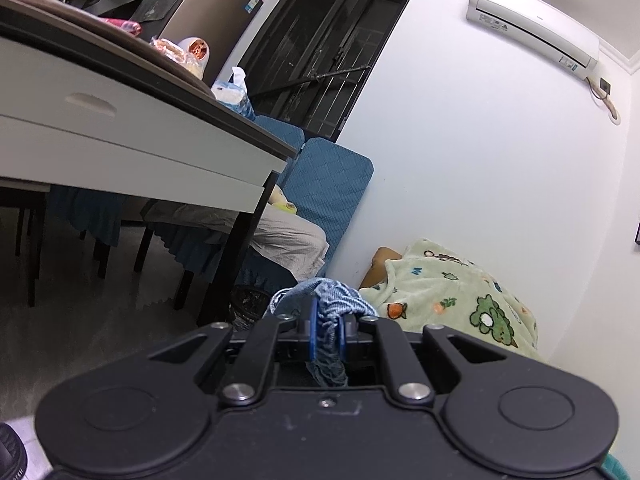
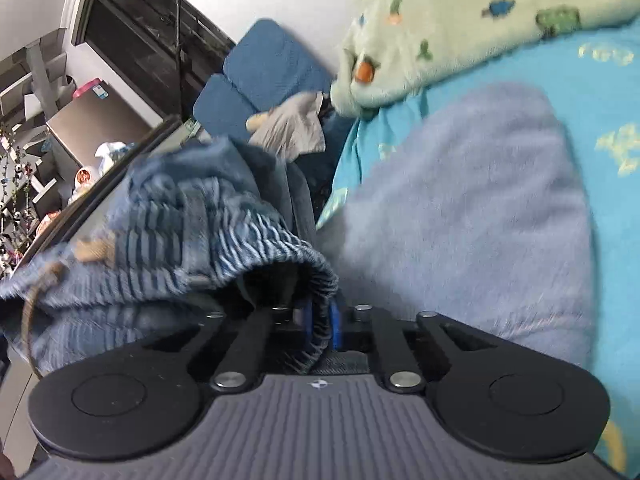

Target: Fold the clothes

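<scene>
Above the bed [image 2: 600, 128], both claws [image 1: 327, 334] [image 2: 320, 330] pinch the blue knit garment [image 2: 192, 232], stretched leftward.

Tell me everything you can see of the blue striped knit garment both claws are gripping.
The blue knit garment looks like soft ribbed fabric in light and dark blue stripes, with a tan cord and a tan patch near its left side. It is bunched, not flat. The right claw is shut on a ribbed elastic edge that rounds over an opening; the left claw is shut on another bunched edge. It hangs beside the lilac fleece on the turquoise bedsheet. The right view is motion-blurred.
</scene>
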`<state>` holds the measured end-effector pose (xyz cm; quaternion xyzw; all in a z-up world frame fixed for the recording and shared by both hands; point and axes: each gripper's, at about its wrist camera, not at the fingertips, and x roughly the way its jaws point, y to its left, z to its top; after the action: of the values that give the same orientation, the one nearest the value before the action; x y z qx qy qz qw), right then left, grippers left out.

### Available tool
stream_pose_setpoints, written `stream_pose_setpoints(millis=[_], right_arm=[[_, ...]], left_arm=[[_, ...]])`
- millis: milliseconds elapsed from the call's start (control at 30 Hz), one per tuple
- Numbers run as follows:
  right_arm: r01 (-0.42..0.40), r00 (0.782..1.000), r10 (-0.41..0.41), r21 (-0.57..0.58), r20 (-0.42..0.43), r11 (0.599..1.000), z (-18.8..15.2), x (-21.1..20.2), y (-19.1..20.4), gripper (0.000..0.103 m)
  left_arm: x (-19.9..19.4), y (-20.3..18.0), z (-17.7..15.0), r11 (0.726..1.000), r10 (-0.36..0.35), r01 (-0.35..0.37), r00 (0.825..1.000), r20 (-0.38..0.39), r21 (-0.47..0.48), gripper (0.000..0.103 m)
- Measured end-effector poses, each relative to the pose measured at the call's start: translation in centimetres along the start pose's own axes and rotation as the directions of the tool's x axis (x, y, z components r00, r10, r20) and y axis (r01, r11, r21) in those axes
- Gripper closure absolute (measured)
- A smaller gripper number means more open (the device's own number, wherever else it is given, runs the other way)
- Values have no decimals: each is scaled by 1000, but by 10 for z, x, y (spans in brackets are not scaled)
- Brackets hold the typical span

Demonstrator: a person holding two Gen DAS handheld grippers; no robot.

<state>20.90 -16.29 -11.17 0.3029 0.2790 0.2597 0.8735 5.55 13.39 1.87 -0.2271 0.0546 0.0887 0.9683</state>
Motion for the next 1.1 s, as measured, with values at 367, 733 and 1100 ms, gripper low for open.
stream_pose_setpoints(millis=[367,733,1100], right_arm=[[113,976,-93,-91,197,989,99,-83,33,100],[313,901,-239,-161,362,936,192,-209,-22,101],[559,797,-484,-141,361,817,238,-290,-177,100]], left_arm=[[-50,-48,-7,985,-169,170,985,-40,25,95],[-90,-194,-74,890,-445,457,869,-218,5,92],[-58,-334,-211,786,-541,617,716,-441,37,88]])
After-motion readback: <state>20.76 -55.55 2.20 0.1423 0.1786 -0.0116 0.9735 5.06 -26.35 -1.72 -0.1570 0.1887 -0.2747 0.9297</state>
